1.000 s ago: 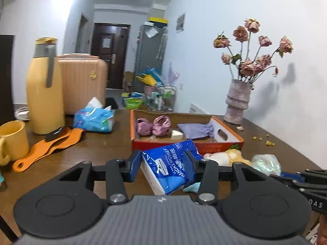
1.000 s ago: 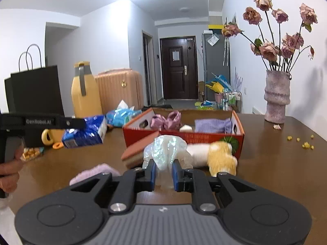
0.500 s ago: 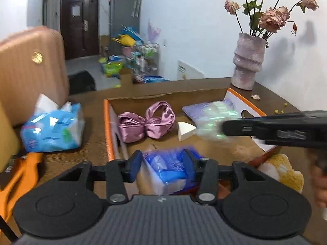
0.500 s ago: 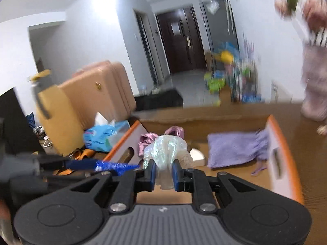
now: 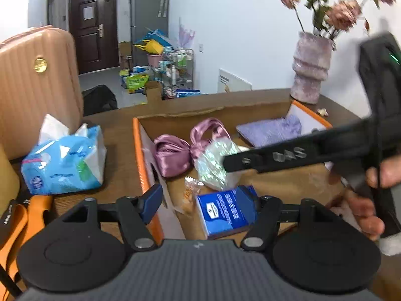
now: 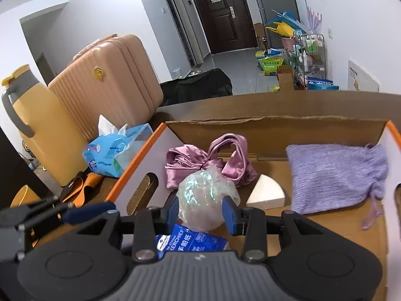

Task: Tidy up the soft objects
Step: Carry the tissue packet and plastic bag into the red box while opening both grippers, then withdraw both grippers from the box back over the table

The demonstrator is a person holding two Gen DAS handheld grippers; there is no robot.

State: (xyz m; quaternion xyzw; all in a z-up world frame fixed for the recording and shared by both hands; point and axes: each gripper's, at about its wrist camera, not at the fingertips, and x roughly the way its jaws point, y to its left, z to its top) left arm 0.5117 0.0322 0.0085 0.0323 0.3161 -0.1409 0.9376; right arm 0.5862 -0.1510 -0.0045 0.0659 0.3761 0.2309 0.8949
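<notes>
On your left, a ribbed pink hard-shell suitcase [image 6: 107, 80] stands beside a tall yellow thermos jug with a grey handle [image 6: 37, 125]. To your right, a textured pinkish vase of dried roses [image 5: 312, 67] sits by the wall. A dark wooden door [image 6: 223, 12] closes the hallway.

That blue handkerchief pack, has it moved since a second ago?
Yes. The blue handkerchief pack was in front of the orange cardboard box, outside it; now it lies inside, near the pink satin bow. The left tool has just opened.
</notes>
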